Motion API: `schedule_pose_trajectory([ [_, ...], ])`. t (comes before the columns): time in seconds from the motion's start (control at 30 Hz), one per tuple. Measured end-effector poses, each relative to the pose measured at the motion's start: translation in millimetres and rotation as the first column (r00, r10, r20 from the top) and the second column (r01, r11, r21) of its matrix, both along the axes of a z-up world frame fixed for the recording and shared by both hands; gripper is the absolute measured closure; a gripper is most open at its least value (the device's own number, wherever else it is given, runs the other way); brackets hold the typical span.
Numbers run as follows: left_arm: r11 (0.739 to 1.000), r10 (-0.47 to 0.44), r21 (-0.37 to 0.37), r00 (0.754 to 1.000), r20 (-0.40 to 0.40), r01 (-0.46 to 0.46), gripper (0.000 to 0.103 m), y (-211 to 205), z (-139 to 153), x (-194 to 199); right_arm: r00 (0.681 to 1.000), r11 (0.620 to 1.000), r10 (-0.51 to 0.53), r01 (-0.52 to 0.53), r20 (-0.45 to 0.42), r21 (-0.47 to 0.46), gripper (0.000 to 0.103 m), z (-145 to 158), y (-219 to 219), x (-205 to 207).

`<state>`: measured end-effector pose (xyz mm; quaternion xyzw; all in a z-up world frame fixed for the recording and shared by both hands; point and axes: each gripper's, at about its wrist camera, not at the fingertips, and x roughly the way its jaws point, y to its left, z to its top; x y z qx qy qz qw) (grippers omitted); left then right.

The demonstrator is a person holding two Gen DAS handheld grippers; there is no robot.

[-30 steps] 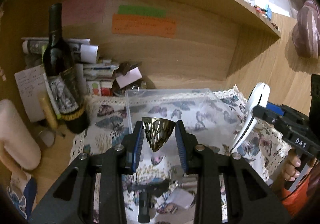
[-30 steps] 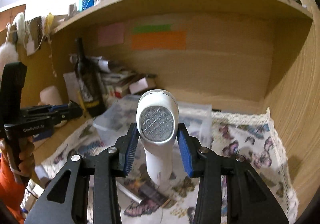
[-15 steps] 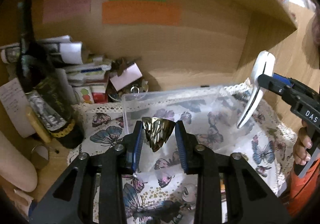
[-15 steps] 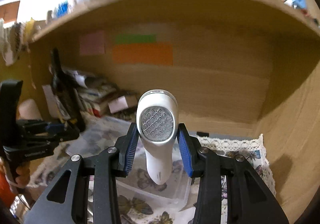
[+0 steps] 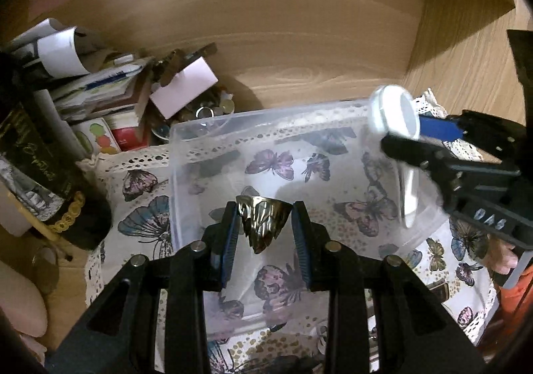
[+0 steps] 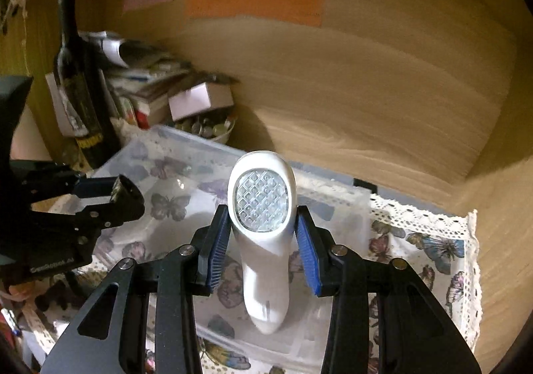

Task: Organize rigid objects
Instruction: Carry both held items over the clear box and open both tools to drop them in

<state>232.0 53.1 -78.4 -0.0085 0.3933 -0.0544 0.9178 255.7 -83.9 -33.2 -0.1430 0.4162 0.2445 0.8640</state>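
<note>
My left gripper (image 5: 265, 219) is shut on a small shiny gold-dark faceted cone (image 5: 263, 224) and holds it over the clear plastic box (image 5: 206, 132). My right gripper (image 6: 263, 227) is shut on a white handheld device with a round textured lens (image 6: 261, 204), also above the clear box (image 6: 333, 194). In the left wrist view the white device (image 5: 396, 117) and right gripper hang over the box's right side. In the right wrist view the left gripper (image 6: 110, 194) shows at the left over the box.
The box sits on a butterfly-print cloth (image 5: 140, 180) inside a wooden alcove. A dark wine bottle (image 6: 80, 90), stacked papers and small boxes (image 5: 100, 87) and a bowl of coins (image 6: 206, 127) crowd the back left. Wooden wall (image 6: 499, 140) is at right.
Both grippers have moved forward and down over the clear box, each still holding its object. The right gripper with the white device has come closer to the box's right side.
</note>
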Motion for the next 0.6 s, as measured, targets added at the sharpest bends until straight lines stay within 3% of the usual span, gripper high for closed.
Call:
schedule_pose_trajectory([
  [0.2, 1.0, -0.014, -0.005, 1.0, -0.024, 0.014, 0.071, -2, -3, 3, 0.997, 1.0, -0.027, 0.027, -0.076, 0.006, 0.066, -16, 3, 10],
  [0.37, 1.0, -0.01, -0.008, 1.0, 0.009, 0.01, 0.071, -1, 10, -8, 0.999, 0.999, -0.027, 0.029, -0.041, 0.039, 0.065, 0, 2, -3],
  [0.47, 1.0, -0.001, 0.002, 0.999, 0.048, 0.001, 0.068, -2, 21, -18, 1.0, 0.997, -0.027, 0.027, -0.009, 0.07, 0.056, 16, -1, -13],
  [0.6, 1.0, 0.013, 0.022, 0.992, 0.125, -0.015, 0.05, -4, 39, -40, 0.999, 0.993, -0.019, 0.014, 0.046, 0.115, 0.042, 40, -7, -33],
])
